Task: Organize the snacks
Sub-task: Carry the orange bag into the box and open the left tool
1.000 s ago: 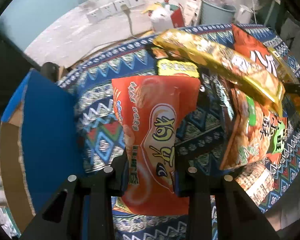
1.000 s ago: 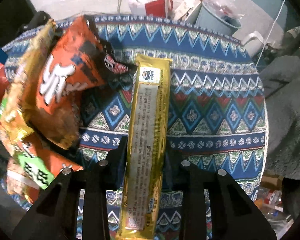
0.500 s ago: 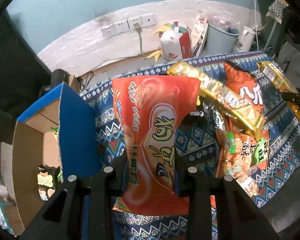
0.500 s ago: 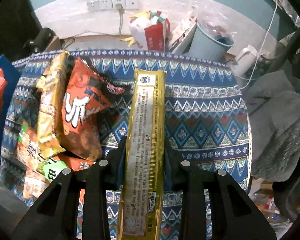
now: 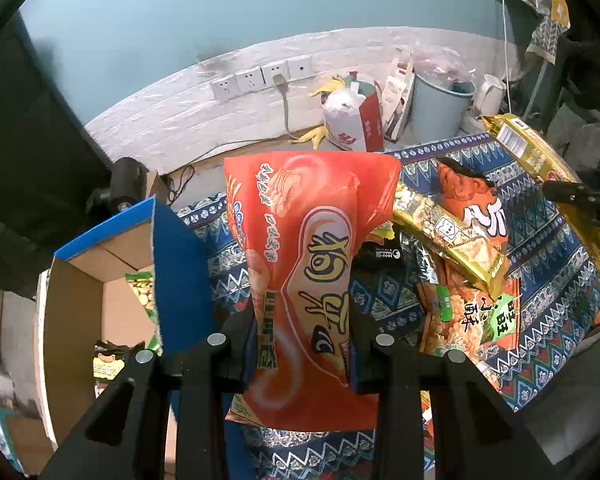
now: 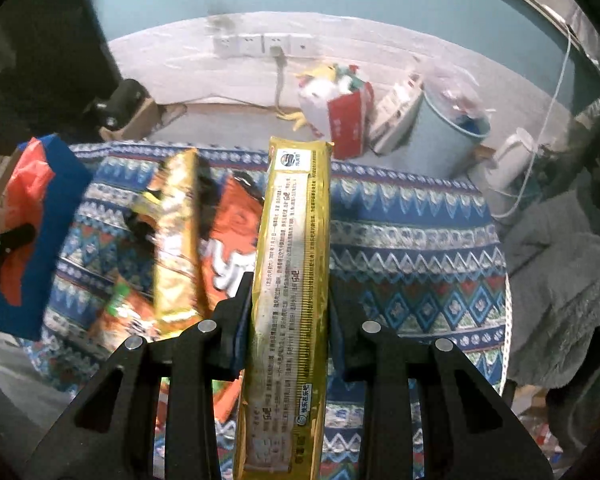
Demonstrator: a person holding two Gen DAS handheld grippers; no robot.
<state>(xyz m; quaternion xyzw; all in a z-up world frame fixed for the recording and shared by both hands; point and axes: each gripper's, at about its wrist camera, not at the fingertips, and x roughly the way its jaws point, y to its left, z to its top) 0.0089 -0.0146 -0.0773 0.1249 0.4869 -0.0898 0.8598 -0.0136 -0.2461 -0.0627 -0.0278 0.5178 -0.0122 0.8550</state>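
Two packets are being carried higher off the table (image 6: 420, 240): red bag (image 5: 308, 280) clamped in left gripper (image 5: 304, 344), gold pack (image 6: 292, 300) in right gripper (image 6: 288, 320), cardboard box (image 5: 76, 320) at table's left edge now being exposed, likely the drop spot.

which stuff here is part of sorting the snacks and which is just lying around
Job: red chip bag in left gripper; gold biscuit pack in right gripper; cardboard box; snack pile.
Lying about: blue bin; wall sockets; kettle.

A teal wall (image 5: 180, 40) rises above a white brick-textured base (image 5: 188, 120) carrying four sockets (image 6: 262, 45), with a pale blue bin (image 6: 448, 136) and white kettle (image 6: 514, 156) on the floor below.
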